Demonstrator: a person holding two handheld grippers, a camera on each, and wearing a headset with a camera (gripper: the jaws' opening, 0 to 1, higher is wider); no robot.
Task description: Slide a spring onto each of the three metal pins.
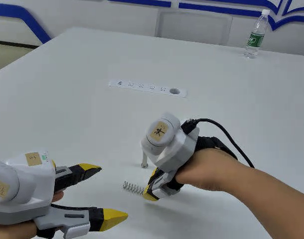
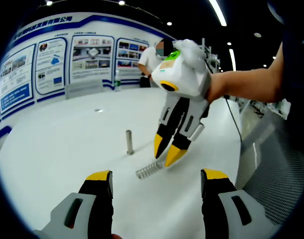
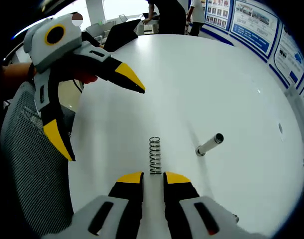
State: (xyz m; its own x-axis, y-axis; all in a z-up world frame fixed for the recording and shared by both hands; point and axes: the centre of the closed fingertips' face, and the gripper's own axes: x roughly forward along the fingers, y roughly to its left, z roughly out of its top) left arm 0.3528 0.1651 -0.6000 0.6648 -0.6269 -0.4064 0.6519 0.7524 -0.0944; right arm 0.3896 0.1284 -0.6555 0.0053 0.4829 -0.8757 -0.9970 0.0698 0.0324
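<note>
My right gripper [image 1: 151,191] was tipped down to the white tabletop [image 1: 67,89], its yellow-tipped jaws drawn nearly together with only a narrow gap. One spring [image 1: 133,187] lay on its side on the tabletop, its near end right at that gap. In the right gripper view the gap looked wider than the spring [image 3: 154,154], so the jaws did not appear to clamp it. One metal pin [image 1: 144,160] stood upright near the spring, not touching it. My left gripper [image 1: 106,193] hovered nearer to me, jaws spread wide and holding nothing.

Tan stickers on both gripper housings bore dark handwritten marks I could not read. A white power strip [image 1: 148,87] lay farther back on the tabletop. A clear bottle [image 1: 255,35] with a green label stood at the far edge, its print too small to read. In the left gripper view, wall posters [image 2: 57,64] carried blue headings, also illegible.
</note>
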